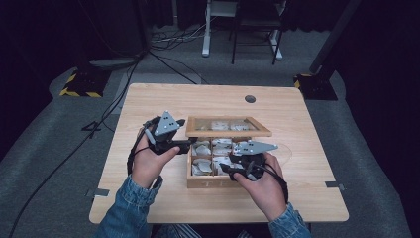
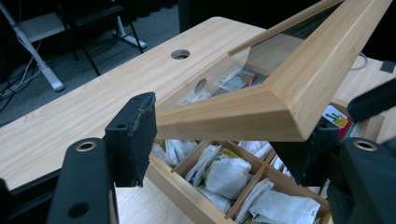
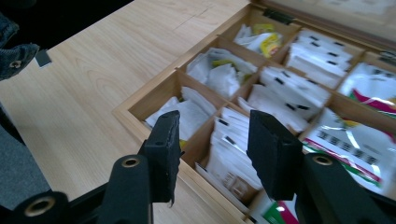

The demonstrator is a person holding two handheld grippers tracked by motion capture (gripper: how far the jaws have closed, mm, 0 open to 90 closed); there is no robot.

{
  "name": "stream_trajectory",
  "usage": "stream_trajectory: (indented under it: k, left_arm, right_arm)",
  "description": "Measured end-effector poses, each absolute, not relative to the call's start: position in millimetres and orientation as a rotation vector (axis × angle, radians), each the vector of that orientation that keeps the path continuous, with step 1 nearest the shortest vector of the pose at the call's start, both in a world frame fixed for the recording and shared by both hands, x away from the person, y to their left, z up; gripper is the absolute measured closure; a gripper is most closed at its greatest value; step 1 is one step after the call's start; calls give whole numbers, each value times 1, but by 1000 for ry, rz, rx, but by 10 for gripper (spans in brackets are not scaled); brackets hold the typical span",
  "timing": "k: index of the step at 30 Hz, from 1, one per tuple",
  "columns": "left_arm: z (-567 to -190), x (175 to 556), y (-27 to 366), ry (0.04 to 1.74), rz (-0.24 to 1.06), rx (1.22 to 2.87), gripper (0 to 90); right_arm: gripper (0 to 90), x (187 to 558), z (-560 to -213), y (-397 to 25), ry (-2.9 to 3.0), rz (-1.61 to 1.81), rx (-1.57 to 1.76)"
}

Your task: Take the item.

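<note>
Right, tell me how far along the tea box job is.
Done: the glass-paned wooden lid of the wooden compartment box is raised. In hand: the left tongs straddle the lid's corner, jaws apart beside it, while the right tongs hover open above the front compartments of white tea sachets. Left: no sachet is gripped yet, so picking one out probably comes next.
</note>
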State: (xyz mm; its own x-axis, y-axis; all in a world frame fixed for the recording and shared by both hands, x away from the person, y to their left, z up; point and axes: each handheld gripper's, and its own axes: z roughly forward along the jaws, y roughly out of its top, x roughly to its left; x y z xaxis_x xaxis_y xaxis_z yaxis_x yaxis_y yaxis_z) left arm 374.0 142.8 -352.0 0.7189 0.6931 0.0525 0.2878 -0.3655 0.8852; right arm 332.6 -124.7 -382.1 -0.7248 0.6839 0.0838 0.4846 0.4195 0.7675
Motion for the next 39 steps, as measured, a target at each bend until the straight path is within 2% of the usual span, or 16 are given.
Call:
stream_trajectory:
  k: [14, 35, 39]
  left_arm:
    - [-352, 374, 143, 749, 530, 1954, 345]
    - [-352, 374, 143, 745, 530, 1955, 344]
    - [-353, 374, 142, 744, 529, 1959, 344]
  right_arm:
    - [539, 339, -412, -78, 2545, 1183, 926]
    - [613, 352, -431, -64, 2538, 1086, 866]
    - [651, 354, -433, -64, 2537, 1069, 863]
